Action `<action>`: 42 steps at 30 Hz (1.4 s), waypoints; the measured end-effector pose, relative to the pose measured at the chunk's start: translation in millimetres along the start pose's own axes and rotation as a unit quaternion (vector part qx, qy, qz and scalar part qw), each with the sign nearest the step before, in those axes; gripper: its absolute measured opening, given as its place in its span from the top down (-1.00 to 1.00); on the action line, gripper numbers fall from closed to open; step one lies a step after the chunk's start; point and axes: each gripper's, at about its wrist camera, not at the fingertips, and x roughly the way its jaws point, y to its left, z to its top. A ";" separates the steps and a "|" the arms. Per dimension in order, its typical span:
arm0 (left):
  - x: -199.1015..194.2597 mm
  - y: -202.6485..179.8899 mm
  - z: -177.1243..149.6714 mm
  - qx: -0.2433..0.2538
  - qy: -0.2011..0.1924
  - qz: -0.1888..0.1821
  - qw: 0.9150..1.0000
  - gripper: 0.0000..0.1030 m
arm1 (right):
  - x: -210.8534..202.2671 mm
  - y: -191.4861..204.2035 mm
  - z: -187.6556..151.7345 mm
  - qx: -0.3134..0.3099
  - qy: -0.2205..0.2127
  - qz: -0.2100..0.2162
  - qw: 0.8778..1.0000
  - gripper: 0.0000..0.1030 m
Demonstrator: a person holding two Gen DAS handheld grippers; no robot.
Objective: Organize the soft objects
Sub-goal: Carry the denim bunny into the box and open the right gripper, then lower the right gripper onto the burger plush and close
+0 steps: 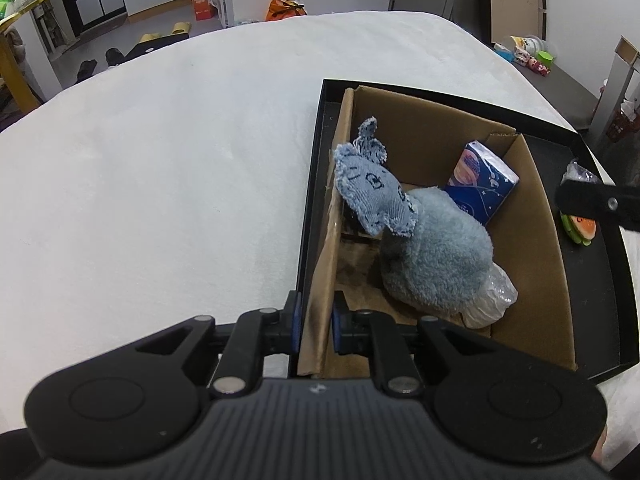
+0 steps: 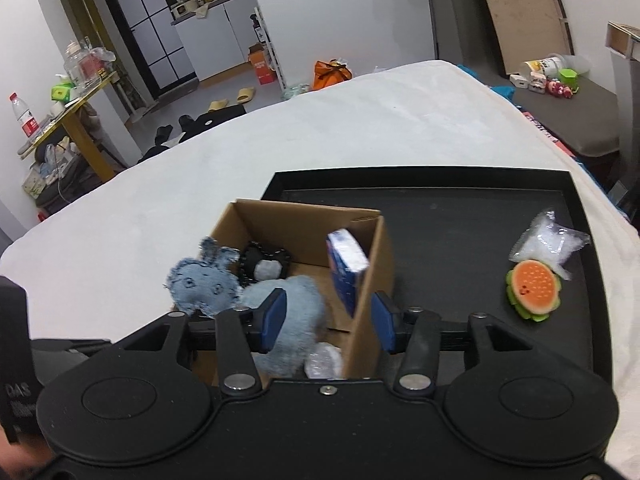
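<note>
While the left hand-held gripper is pinching the near-left wall of the cardboard box with its jaws narrow on the cardboard, the box stands steady inside the black tray, which lies on a white bed. The right hand-held gripper is wide and holds nothing; it hangs over the right wall of the box.

Inside the box are already the blue plush toy with its denim head leaning over the left wall, a blue tissue pack standing at the far right corner, a black and grey item at the back, and some clear plastic.

In my judgement the next pieces are the burger toy and the clear plastic bag touching it, both on the tray floor, well apart from the box. To do it well, keep the left grip firm and move the right one across to the burger, close softly on its middle, and take care not to catch the bag together with it.
</note>
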 end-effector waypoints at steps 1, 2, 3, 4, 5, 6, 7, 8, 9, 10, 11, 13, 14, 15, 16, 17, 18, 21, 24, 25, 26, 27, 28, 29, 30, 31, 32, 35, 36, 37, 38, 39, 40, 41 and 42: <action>-1.0 -0.4 0.7 -0.001 -0.001 0.001 1.000 0.73 | -1.2 -2.9 -0.3 -0.003 -0.002 -0.003 1.000 0.00; -2.2 -0.5 1.2 0.000 -0.003 0.002 1.000 0.73 | -2.0 -6.5 -1.0 -0.006 -0.003 -0.005 1.000 0.00; -3.4 -1.0 2.5 0.001 -0.005 0.003 1.000 0.73 | -2.6 -11.5 -1.3 -0.006 -0.002 -0.007 1.000 0.00; -4.2 -1.6 3.7 0.002 -0.006 0.005 1.000 0.73 | -2.5 -16.6 -0.5 -0.004 -0.002 -0.009 1.000 0.00; -4.8 -2.3 4.9 0.002 -0.007 0.007 1.000 0.73 | -2.5 -22.1 -0.2 -0.002 -0.003 -0.012 1.000 0.00; -5.2 -3.0 6.0 0.004 -0.008 0.008 1.000 0.73 | -2.8 -28.0 0.1 -0.001 -0.003 -0.015 1.000 0.00; -5.2 -3.9 7.2 0.004 -0.009 0.011 1.000 0.73 | -3.2 -32.4 0.4 -0.001 -0.004 -0.017 1.000 0.00; -5.1 -4.9 8.4 0.005 -0.009 0.013 1.000 0.73 | -3.5 -37.1 0.7 -0.001 -0.005 -0.020 1.000 -0.01; -5.0 -5.6 9.4 0.005 -0.010 0.015 1.000 0.73 | -3.7 -42.0 1.1 0.001 -0.005 -0.022 1.000 -0.01; -4.7 -6.6 10.7 0.005 -0.010 0.017 1.000 0.73 | -3.6 -47.0 1.4 0.003 -0.006 -0.024 1.000 -0.02; -4.4 -7.9 12.1 0.007 -0.011 0.020 1.000 0.73 | -3.7 -51.1 1.6 0.004 -0.006 -0.025 1.000 -0.02; -3.7 -11.0 15.0 0.011 -0.012 0.025 1.000 0.73 | -2.7 -60.7 1.4 0.007 -0.007 -0.030 0.999 -0.04; -3.3 -12.2 16.2 0.012 -0.013 0.027 0.999 0.73 | -1.8 -65.2 1.2 0.009 -0.006 -0.033 0.999 -0.04; -3.0 -13.0 17.5 0.014 -0.013 0.029 0.999 0.73 | -0.7 -69.9 0.7 0.011 -0.005 -0.035 0.999 -0.04; -2.4 -14.2 19.0 0.014 -0.013 0.031 0.999 0.73 | 0.6 -75.0 0.3 0.015 -0.004 -0.038 0.999 -0.05; -1.8 -15.4 20.3 0.015 -0.013 0.034 0.999 0.73 | 2.1 -80.0 0.1 0.018 -0.002 -0.040 0.999 -0.05; -1.4 -16.6 21.6 0.017 -0.014 0.036 0.999 0.73 | 3.5 -84.5 -0.1 0.021 -0.001 -0.042 0.999 -0.05; -1.5 -20.1 24.9 0.024 -0.017 0.043 0.999 0.73 | 9.3 -98.2 0.4 0.027 0.005 -0.051 0.998 -0.05; -0.2 -22.9 28.5 0.029 -0.018 0.051 0.998 0.73 | 14.1 -109.1 -1.7 0.034 0.005 -0.054 0.998 -0.05; 0.8 -23.8 29.5 0.031 -0.017 0.052 0.998 0.73 | 15.9 -112.3 -3.4 0.037 0.003 -0.054 0.998 -0.06; 1.4 -24.8 30.7 0.032 -0.018 0.053 0.998 0.73 | 17.8 -115.4 -5.4 0.041 0.003 -0.054 0.998 -0.07; 2.0 -26.2 32.0 0.034 -0.018 0.055 0.998 0.73 | 20.1 -118.9 -8.2 0.047 0.003 -0.054 0.997 -0.07; 2.5 -27.5 33.4 0.037 -0.019 0.058 0.997 0.73 | 21.8 -121.9 -10.0 0.051 0.003 -0.053 0.997 -0.07; 3.1 -29.0 34.8 0.039 -0.020 0.060 0.997 0.73 | 23.6 -124.4 -12.2 0.055 0.003 -0.052 0.997 -0.07; 4.2 -30.4 36.3 0.042 -0.020 0.062 0.997 0.73 | 25.8 -127.4 -14.5 0.060 0.004 -0.050 0.997 -0.07; 5.5 -31.8 38.0 0.044 -0.020 0.064 0.997 0.73 | 28.4 -130.3 -16.3 0.064 0.005 -0.048 0.997 -0.07; 6.9 -33.4 39.2 0.046 -0.019 0.066 0.997 0.73 | 31.3 -133.4 -18.5 0.069 0.007 -0.048 0.996 -0.07; 10.5 -39.4 43.7 0.053 -0.017 0.073 0.996 0.72 | 37.4 -141.5 -21.0 0.080 0.011 -0.049 0.995 -0.07; 11.3 -41.8 45.0 0.056 -0.017 0.078 0.995 0.70 | 38.8 -143.9 -20.8 0.083 0.012 -0.051 0.995 -0.07; 12.0 -43.8 46.6 0.058 -0.018 0.081 0.995 0.69 | 40.3 -146.8 -20.8 0.086 0.013 -0.053 0.995 -0.07; 12.7 -45.5 48.3 0.058 -0.018 0.083 0.995 0.65 | 41.6 -149.3 -20.7 0.088 0.013 -0.054 0.995 -0.07; 13.6 -47.0 49.9 0.059 -0.016 0.084 0.995 0.60 | 43.2 -151.2 -20.6 0.089 0.013 -0.055 0.994 -0.08; 14.9 -48.6 51.8 0.062 -0.015 0.086 0.994 0.57 | 45.1 -153.2 -20.6 0.090 0.014 -0.057 0.994 -0.10; 15.7 -50.5 53.1 0.066 -0.015 0.088 0.994 0.54 | 47.2 -155.2 -20.9 0.092 0.015 -0.058 0.994 -0.10; 16.9 -52.2 54.2 0.070 -0.016 0.090 0.993 0.52 | 49.4 -157.0 -21.5 0.093 0.017 -0.057 0.994 -0.11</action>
